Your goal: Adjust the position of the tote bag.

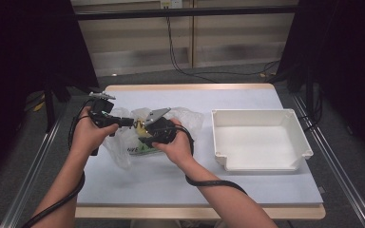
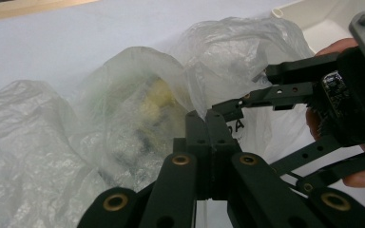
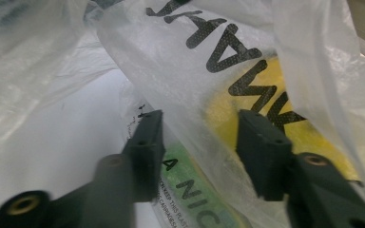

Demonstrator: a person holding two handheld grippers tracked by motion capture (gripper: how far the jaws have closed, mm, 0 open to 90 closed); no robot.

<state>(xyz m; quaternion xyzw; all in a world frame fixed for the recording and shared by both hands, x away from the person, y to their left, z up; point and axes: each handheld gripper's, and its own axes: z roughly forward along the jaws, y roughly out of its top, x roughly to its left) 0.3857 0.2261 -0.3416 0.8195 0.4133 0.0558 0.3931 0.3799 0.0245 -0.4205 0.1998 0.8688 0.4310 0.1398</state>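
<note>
Together, two grippers, left (image 1: 123,121) and right (image 1: 141,127), work one plastic bag (image 1: 123,142)

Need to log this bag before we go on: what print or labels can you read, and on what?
"A NIC": green panel on the plastic bag, cut off by the frame.
Large black letters on the bag: upside down and partial, not readable as a word.
Fine black print along the green panel: too small.
White tray: no text.

The plastic bag (image 1: 128,142) is thin, crinkled, translucent film — the bin (image 1: 259,140) smooth matt white plastic.
</note>
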